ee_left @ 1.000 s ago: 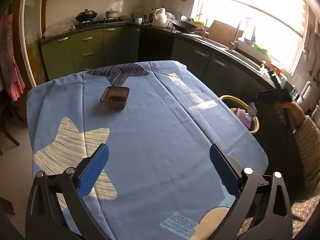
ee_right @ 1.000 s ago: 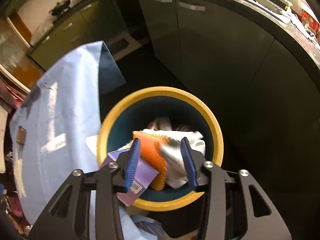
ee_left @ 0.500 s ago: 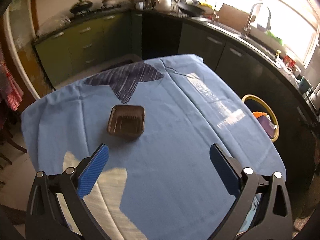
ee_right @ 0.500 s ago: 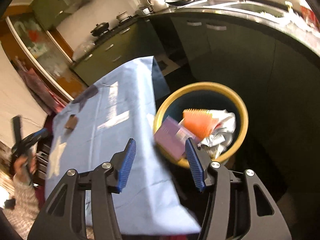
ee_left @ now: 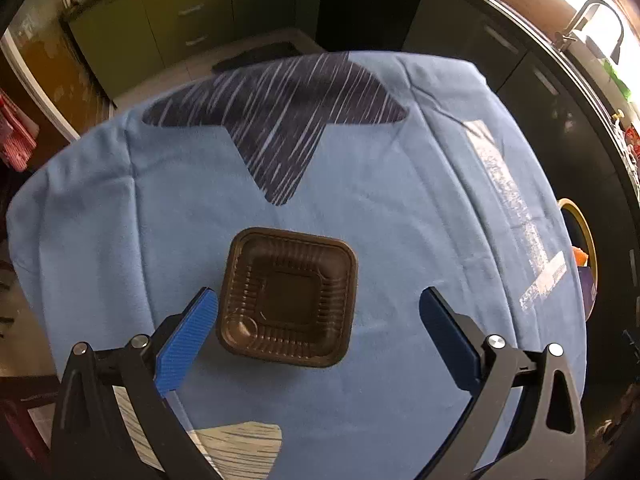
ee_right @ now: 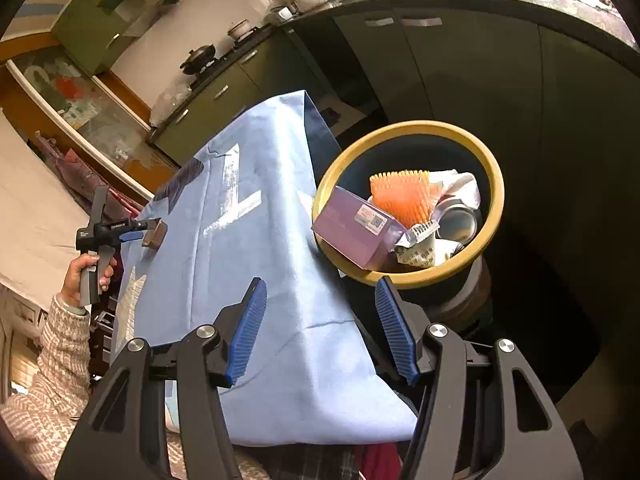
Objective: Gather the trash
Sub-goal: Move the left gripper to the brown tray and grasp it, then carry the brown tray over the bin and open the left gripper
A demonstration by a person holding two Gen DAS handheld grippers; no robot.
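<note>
One table (ee_left: 400, 208) fills both views, draped in a blue cloth with a dark striped patch at its far end. Off the table's right-hand edge stands one bin (ee_right: 492, 196) with a yellow rim, already holding several pieces: a purple box (ee_right: 352, 232), an orange brush-like piece (ee_right: 400, 196), crumpled white wrapping and a metal can end.

On the table, roughly at its middle, lies one brown plastic tray (ee_left: 288, 296), the only piece of trash left on the cloth. It is nearly square, so it offers no real long axis; its flat sides run roughly in line with the fingers.

The left gripper (ee_left: 320, 316) points steeply down over the table, its jaws spread wide and empty. The tray lies just ahead of and between them, set toward the left finger, whose blue pad (ee_left: 188, 336) looks close to the tray's near left corner; contact cannot be confirmed. This gripper is plainly the nearer one.

The right gripper (ee_right: 320, 328) hangs over the table's near corner beside the bin, jaws opening with nothing between them, well apart from the tray.
</note>
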